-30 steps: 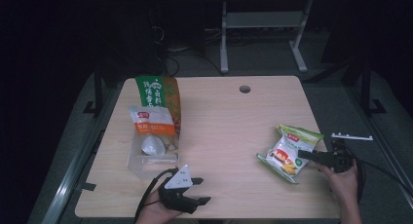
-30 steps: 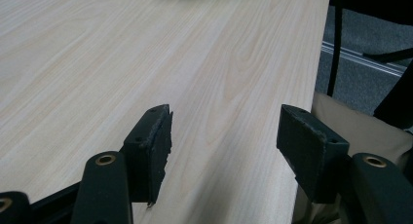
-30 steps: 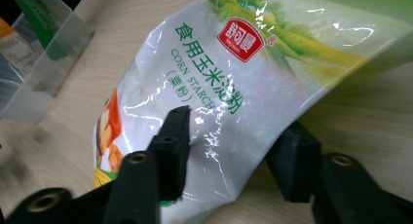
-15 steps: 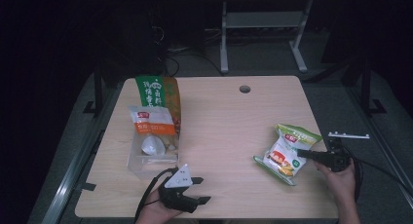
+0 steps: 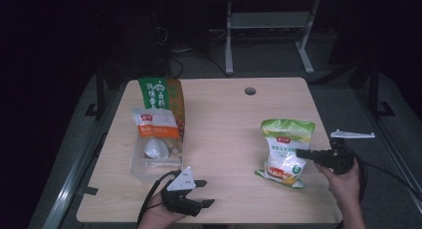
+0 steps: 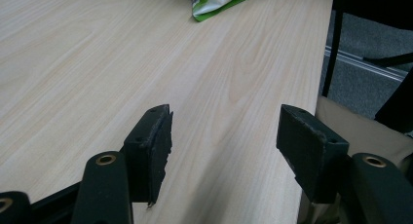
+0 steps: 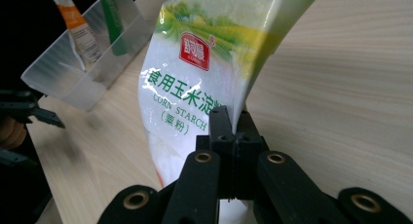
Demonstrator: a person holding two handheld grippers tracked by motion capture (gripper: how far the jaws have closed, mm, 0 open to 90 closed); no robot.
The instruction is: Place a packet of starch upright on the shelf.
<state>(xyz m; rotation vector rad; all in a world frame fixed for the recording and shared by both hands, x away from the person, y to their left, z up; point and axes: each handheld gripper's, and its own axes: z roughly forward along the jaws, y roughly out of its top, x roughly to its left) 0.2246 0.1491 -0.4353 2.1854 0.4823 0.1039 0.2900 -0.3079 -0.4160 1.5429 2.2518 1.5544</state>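
Observation:
A white and green corn starch bag [image 5: 284,149] stands tilted up on the wooden table [image 5: 224,124] at the right. My right gripper [image 5: 301,153] is shut on the bag's right edge. In the right gripper view the jaws [image 7: 233,121] pinch the thin side seam of the bag [image 7: 204,78]. My left gripper [image 5: 206,193] rests near the table's front edge, open, with nothing between its pads [image 6: 224,136]. A corner of the bag [image 6: 219,0] shows far ahead of it.
A clear plastic bin [image 5: 154,162] stands at the left, holding an orange and white pouch [image 5: 154,132] and a tall green and orange bag [image 5: 159,97]. A cable hole [image 5: 250,91] lies near the far edge. A metal stand [image 5: 268,20] is behind the table.
The right gripper has closed on the edge of the corn starch bag and risen. The bag went from lying flat to standing up on its lower end. The left gripper stayed put.

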